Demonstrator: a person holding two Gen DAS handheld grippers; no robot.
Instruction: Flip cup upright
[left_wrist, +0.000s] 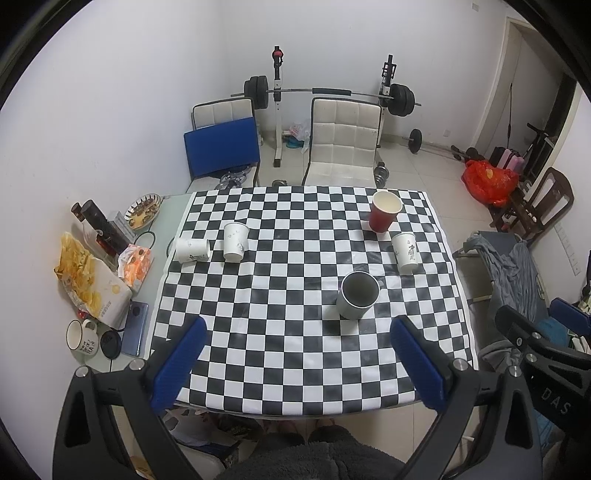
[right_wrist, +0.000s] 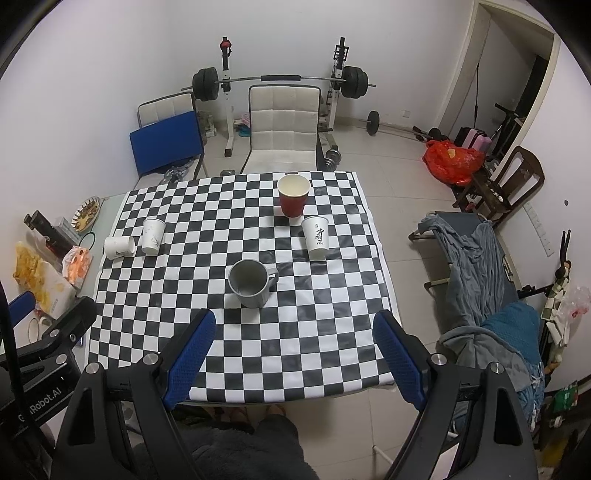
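Note:
A white paper cup lies on its side at the left edge of the checkered cloth. Beside it a second white paper cup stands upright. A grey mug, a red paper cup and a white cup with black characters all stand upright. My left gripper and right gripper are both open and empty, held above the table's near edge.
Left of the cloth are a snack bag, a white mug, a phone, a dark bottle and a dish. Two chairs and a barbell rack stand behind. A cot with clothes is at right.

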